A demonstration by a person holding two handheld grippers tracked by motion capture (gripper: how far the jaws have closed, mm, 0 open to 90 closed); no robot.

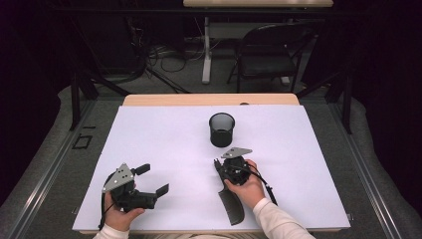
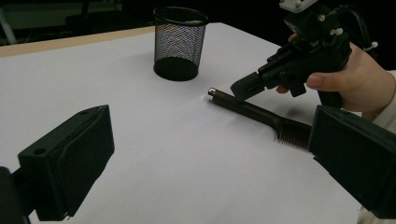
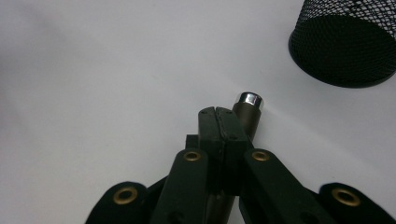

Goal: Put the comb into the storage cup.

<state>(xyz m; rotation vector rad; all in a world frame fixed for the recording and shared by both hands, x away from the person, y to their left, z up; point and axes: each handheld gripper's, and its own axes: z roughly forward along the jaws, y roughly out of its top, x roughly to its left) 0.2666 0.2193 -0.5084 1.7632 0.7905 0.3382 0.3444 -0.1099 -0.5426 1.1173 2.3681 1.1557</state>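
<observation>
Black plastic comb (image 2: 261, 113) under the right gripper (image 2: 243, 87) on white table (image 1: 164, 144)
Jaws clenched together over its handle, apparently beside it; left gripper (image 1: 153, 180) gapes empty; mesh cup (image 1: 221, 129) near

Table (image 1: 149, 134) with comb (image 1: 232, 206), mesh cup (image 1: 221, 129)

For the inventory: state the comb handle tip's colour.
Shiny silver cap on the dark comb; clearest in right gripper view.

The white table sheet (image 1: 164, 144) glows evenly under soft overhead light while the room behind it sinks into near black. Shadows are faint, just a soft smudge beside the mesh cup (image 1: 222, 129). In the right gripper view a glint flares on the comb's metal tip (image 3: 249, 99), and the near jaws blur.
</observation>
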